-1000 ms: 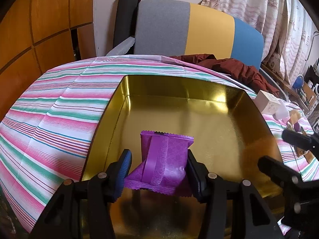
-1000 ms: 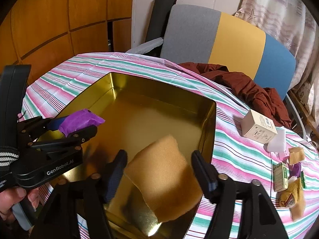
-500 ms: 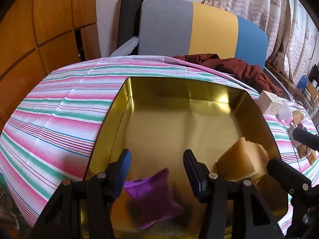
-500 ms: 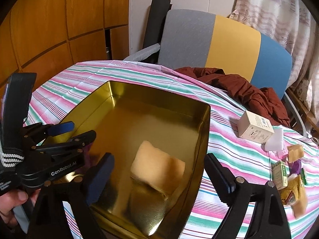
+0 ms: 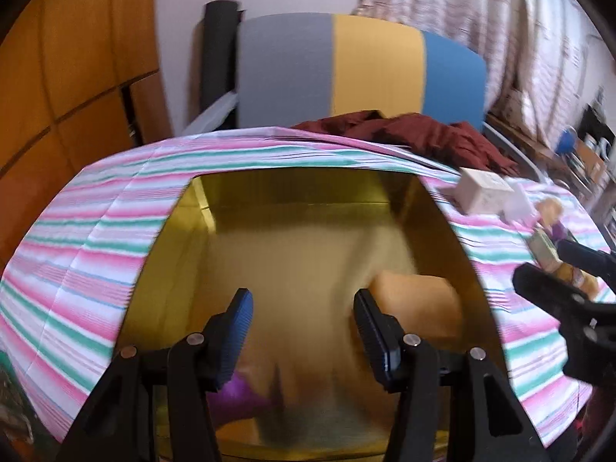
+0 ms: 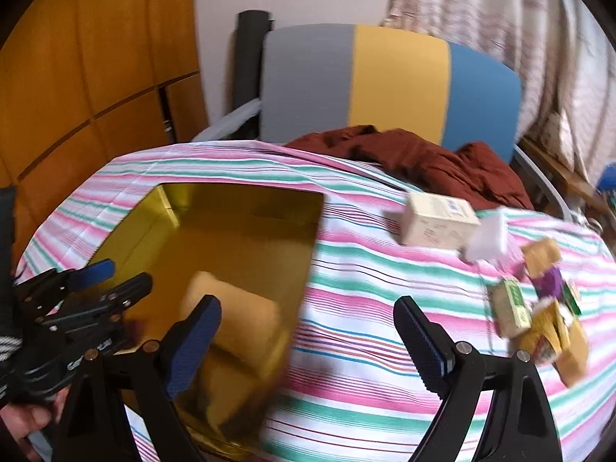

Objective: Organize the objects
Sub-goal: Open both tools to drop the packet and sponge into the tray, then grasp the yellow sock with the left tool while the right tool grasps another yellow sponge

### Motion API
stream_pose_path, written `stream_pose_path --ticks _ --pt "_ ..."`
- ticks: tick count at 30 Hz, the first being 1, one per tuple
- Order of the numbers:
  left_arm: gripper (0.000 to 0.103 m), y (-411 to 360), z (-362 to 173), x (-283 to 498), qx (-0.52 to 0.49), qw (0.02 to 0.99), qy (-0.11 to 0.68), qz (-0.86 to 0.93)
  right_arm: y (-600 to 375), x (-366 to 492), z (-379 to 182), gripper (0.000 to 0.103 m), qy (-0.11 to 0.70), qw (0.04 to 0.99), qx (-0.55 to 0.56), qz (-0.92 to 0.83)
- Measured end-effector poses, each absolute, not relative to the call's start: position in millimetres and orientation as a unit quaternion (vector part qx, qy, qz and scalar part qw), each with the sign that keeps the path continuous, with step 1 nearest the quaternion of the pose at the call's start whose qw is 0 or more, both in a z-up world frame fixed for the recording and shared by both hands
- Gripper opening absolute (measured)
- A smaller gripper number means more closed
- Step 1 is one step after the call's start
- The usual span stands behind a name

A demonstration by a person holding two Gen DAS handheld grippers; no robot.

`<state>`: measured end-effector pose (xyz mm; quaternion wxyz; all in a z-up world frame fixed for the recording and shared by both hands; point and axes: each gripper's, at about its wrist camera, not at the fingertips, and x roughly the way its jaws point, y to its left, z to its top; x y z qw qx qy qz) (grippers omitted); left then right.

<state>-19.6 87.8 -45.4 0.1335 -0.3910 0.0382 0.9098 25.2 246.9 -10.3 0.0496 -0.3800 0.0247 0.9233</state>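
Observation:
A gold metal tin (image 5: 300,188) sits on the striped tablecloth. Inside it lie a tan sponge (image 5: 415,308) at the right and a purple packet (image 5: 238,392) at the near edge, partly hidden under my left finger. My left gripper (image 5: 304,308) hovers open over the tin with nothing between its fingers. In the right wrist view the sponge (image 6: 238,315) rests in the tin (image 6: 246,200). My right gripper (image 6: 308,312) stands wide open and empty, straddling the tin's right rim and the cloth. The left gripper (image 6: 107,277) shows at the left of that view.
A cardboard box (image 6: 439,223) and a white block (image 6: 489,238) lie right of the tin. Several small packets and boxes (image 6: 539,308) are piled at the far right. A maroon cloth (image 6: 423,158) and a tricolour chair (image 6: 385,84) stand behind the table. A hand (image 6: 23,419) holds the left gripper.
The left gripper let go of the purple packet, which fell into the tin. The right gripper opened and dropped the sponge there. Both grippers then shifted right, away from the items.

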Motion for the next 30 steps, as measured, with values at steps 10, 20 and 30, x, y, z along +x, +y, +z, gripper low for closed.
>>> stream_pose_path --ticks 10,20,30 --pt "0.055 152.0 -41.2 0.9 -0.402 0.229 0.030 0.886 342.8 83.3 -14.2 0.088 0.083 0.153 -0.334 0.926" --pt "0.055 214.9 -40.7 23.5 -0.410 0.295 0.053 0.861 440.2 129.3 -36.6 0.090 0.125 0.273 -0.331 0.895" --pt "0.055 251.1 -45.6 46.3 -0.410 0.327 0.091 0.847 548.0 135.3 -67.8 0.090 0.202 0.362 -0.346 0.842"
